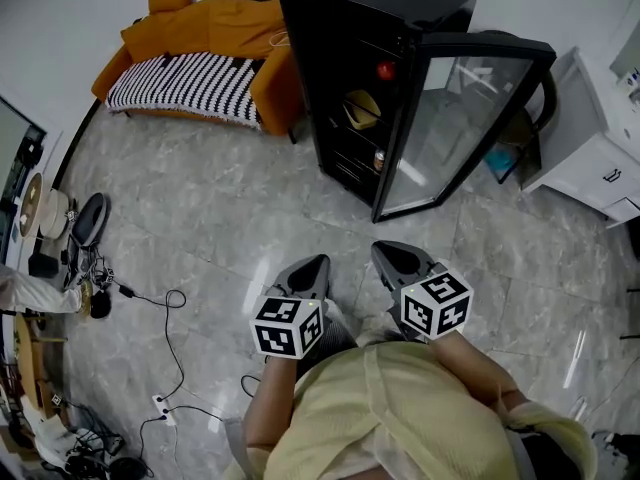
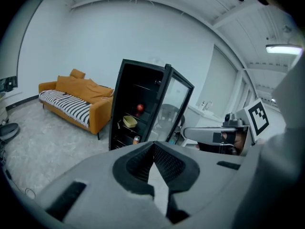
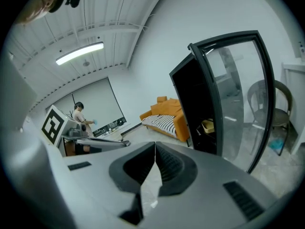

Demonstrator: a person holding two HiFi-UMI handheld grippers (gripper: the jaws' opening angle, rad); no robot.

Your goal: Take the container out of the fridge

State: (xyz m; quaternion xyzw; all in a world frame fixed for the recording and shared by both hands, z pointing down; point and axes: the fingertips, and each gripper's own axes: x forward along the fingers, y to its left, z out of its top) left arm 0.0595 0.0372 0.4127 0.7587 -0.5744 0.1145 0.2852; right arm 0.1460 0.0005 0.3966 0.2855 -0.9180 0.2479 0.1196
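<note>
A black fridge [image 1: 350, 58] stands across the floor with its glass door [image 1: 455, 118] swung open. On a middle shelf sits a yellow container [image 1: 362, 108], also seen as the yellow container [image 2: 129, 121] and the yellow container [image 3: 208, 126]. Above it is a red round item [image 1: 385, 70], below it a can [image 1: 379, 158]. My left gripper [image 1: 320, 262] and right gripper [image 1: 382, 252] are held side by side well short of the fridge. Both point towards it, jaws shut on nothing. The left gripper [image 2: 153, 146] and right gripper [image 3: 155, 144] show tips meeting.
An orange sofa [image 1: 200, 48] with a striped blanket stands left of the fridge. A white cabinet [image 1: 590, 148] and a chair [image 1: 520, 128] are behind the door. Cables and a power strip [image 1: 160, 404] lie at the left. A person [image 3: 78, 113] stands far off.
</note>
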